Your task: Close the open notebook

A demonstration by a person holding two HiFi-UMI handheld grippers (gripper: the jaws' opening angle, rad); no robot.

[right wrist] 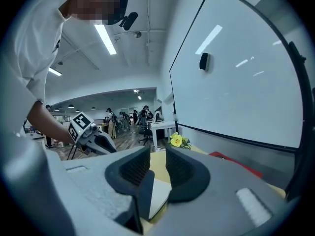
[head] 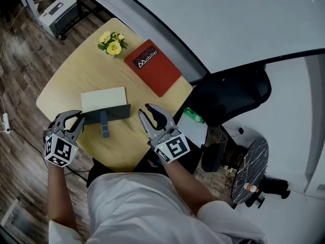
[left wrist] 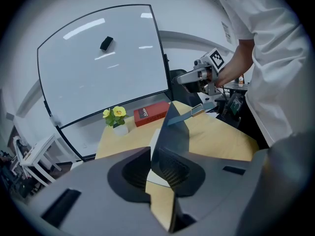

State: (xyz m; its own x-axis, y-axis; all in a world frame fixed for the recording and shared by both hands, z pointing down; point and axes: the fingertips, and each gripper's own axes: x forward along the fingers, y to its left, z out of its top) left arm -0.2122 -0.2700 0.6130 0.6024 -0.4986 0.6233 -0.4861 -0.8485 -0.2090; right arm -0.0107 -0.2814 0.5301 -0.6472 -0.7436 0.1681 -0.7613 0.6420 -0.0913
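Pale wood table [head: 71, 78], rounded corners. Red hardback book [head: 152, 67] lies toward the far right edge, well apart from the work.

Notebook [head: 104, 99] sits mid-table on the person's side. Its cream page lies flat and its dark cover [head: 109, 114] stands roughly upright off the spine, so about half closed.

Left gripper [head: 75, 121] is at the cover's left end. Its jaws straddle the cover's edge with a gap showing on one side: slack, not pinching.

Right gripper [head: 147, 112] is just beside the cover's right end, jaws narrowly parted, nothing in them.

Potted yellow flowers [head: 112, 44] stand at the far edge. Blue elastic strap [head: 104, 129] hangs from the cover onto the table.

Judgement: a light thing, with a cover that looks thin yet stiff enough to swing as one board. Unsupported, it may flop either way. Best hold is the free upper edge, tipped toward the page. Watch the strap doesn't get trapped underneath.
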